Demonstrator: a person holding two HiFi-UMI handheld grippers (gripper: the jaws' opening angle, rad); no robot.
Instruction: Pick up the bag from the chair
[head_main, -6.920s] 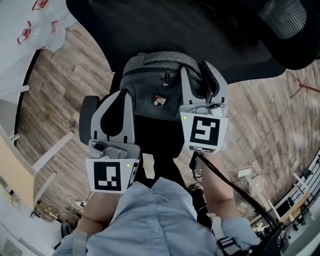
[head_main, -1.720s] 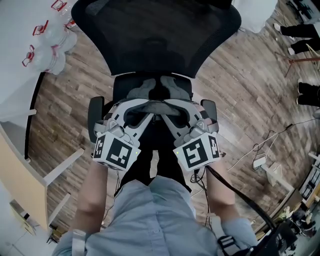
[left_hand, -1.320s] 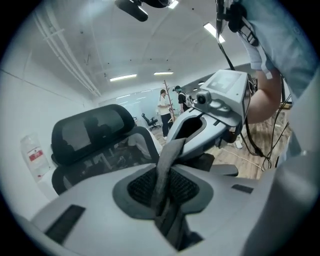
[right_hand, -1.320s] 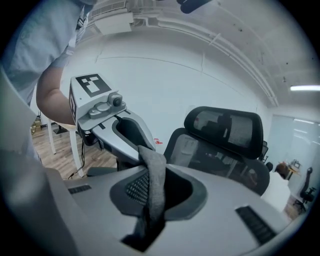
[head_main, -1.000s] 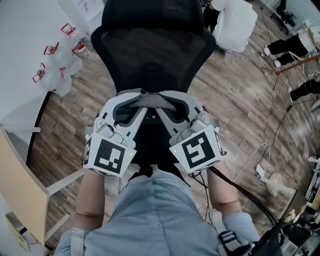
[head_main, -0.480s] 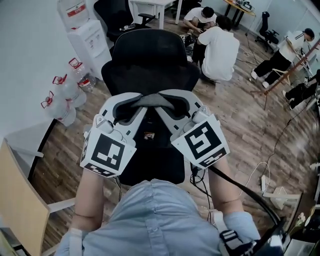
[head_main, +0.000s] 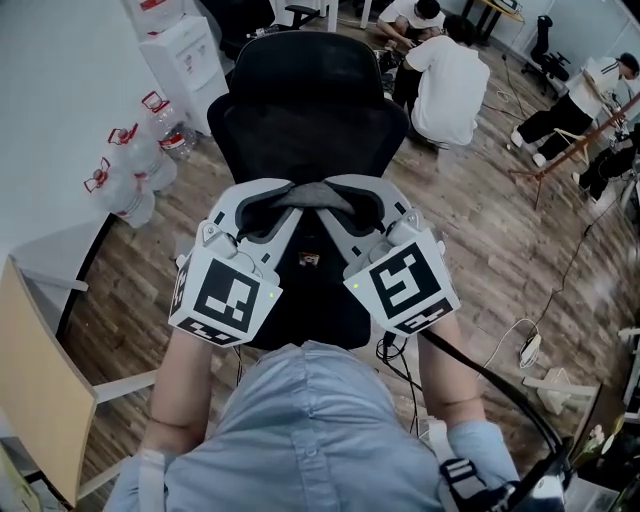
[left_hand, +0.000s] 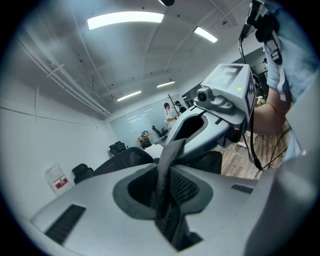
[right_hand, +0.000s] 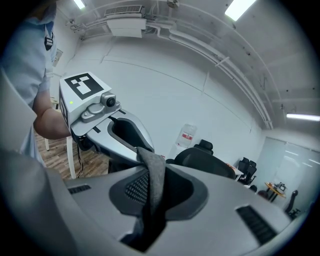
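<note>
**Head view.** The left gripper (head_main: 283, 196) and the right gripper (head_main: 344, 196) meet almost tip to tip in front of the black mesh office chair (head_main: 305, 100). Each pinches one end of the grey carry handle (head_main: 312, 192) on top of the dark bag (head_main: 310, 295). The bag hangs below them, over the chair's seat and in front of its backrest, with a small badge (head_main: 308, 260) facing up.

I judge the lift to be the step in hand, since the grasp is made. The next move calls for both grippers to rise together and evenly, so the handle slips from neither. The bag then has to be brought back past the seat's front edge.

The bag and the marker cubes cover the seat. Whether the bag's bottom is clear of the seat cannot be told.

**Left gripper view.** The jaws stand narrow, clamped on the grey handle. It rises between the ribbed pads (left_hand: 186, 186) and runs across to the right gripper beyond. The bag's body lies below the picture's edge.

**Right gripper view.** The same is seen mirrored. The jaws are narrow on the handle, which leads over to the left gripper. Where the fabric drops between the jaws it goes dark, so how much of it is caught is hard to make out.
</note>
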